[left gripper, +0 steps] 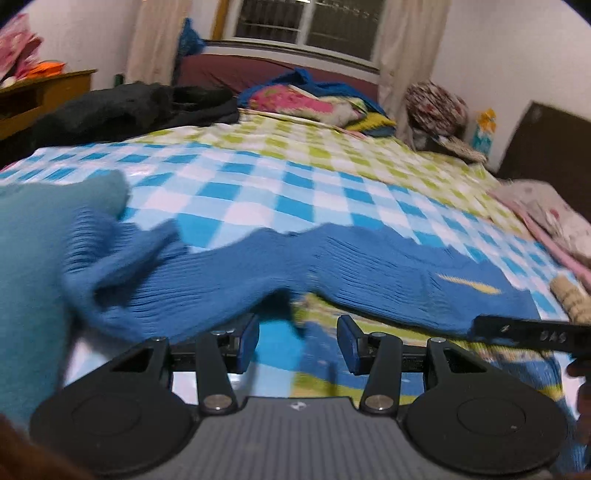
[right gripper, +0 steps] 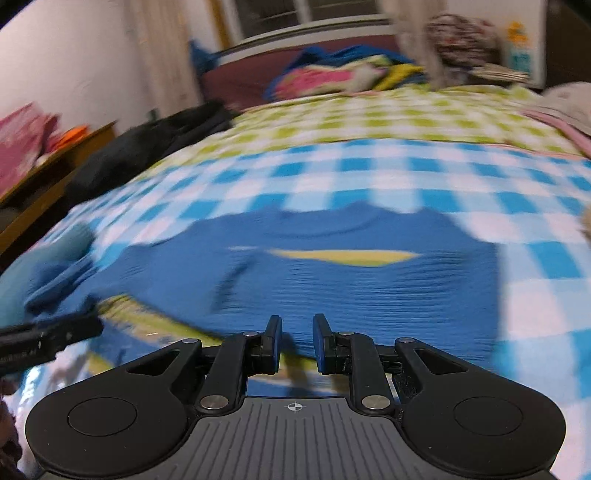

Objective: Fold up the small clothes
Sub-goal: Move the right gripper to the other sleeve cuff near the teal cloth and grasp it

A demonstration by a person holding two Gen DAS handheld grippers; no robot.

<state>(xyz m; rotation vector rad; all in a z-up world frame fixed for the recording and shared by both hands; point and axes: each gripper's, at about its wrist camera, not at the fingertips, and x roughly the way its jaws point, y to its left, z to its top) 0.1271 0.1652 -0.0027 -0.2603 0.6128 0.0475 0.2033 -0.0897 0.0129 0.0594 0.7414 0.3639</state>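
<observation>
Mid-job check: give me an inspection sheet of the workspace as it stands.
Surface: checked bedsheet, blue and green squares.
Job's things: blue ribbed garment spread on the bed, yellow mark on it; teal cloth beside its left end.
Clutter: dark clothes, colourful pile at far end.
Grippers: left gripper and right gripper, jaws apart, nothing between.
Cables: nothing seen.
Surroundings: window, curtains, wooden desk.

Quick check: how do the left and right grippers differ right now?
The left gripper stands with jaws wider apart than the right gripper. The left sits by the blue garment's sleeve end, the right by its body. Both are empty, just short of the garment's near edge.
</observation>
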